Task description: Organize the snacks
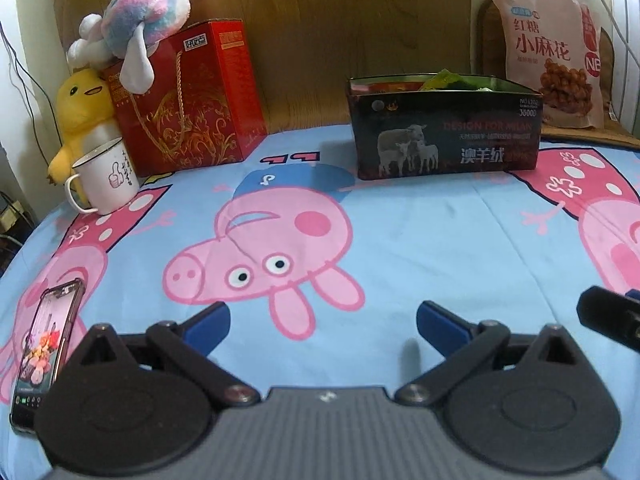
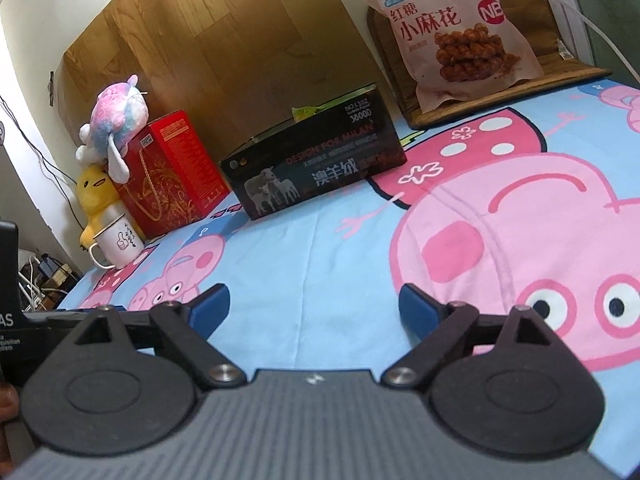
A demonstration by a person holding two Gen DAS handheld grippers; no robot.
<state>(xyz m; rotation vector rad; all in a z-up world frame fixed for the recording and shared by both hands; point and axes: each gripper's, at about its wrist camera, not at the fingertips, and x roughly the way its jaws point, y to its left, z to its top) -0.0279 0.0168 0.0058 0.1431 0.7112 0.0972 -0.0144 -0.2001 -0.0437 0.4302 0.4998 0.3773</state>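
Observation:
A dark open-topped box (image 1: 444, 128) (image 2: 316, 164) with sheep printed on its side stands at the back of the cartoon-pig cloth; green and red snack packets (image 1: 440, 80) show over its rim. A pink bag of fried dough twists (image 1: 554, 52) (image 2: 456, 32) leans against the wall behind it, to the right. My left gripper (image 1: 323, 322) hovers low over the cloth, open, nothing between its blue pads. My right gripper (image 2: 314, 306) is likewise open and empty, well short of the box. A dark part of the right gripper (image 1: 610, 316) shows at the left wrist view's right edge.
A red gift box (image 1: 188, 96) (image 2: 172, 168) carries a pastel plush toy (image 1: 136, 20). Beside it sit a yellow plush duck (image 1: 80, 120) and a white enamel mug (image 1: 106, 176) (image 2: 120, 244). A phone (image 1: 44, 356) lies at the near left. Wood panelling rises behind.

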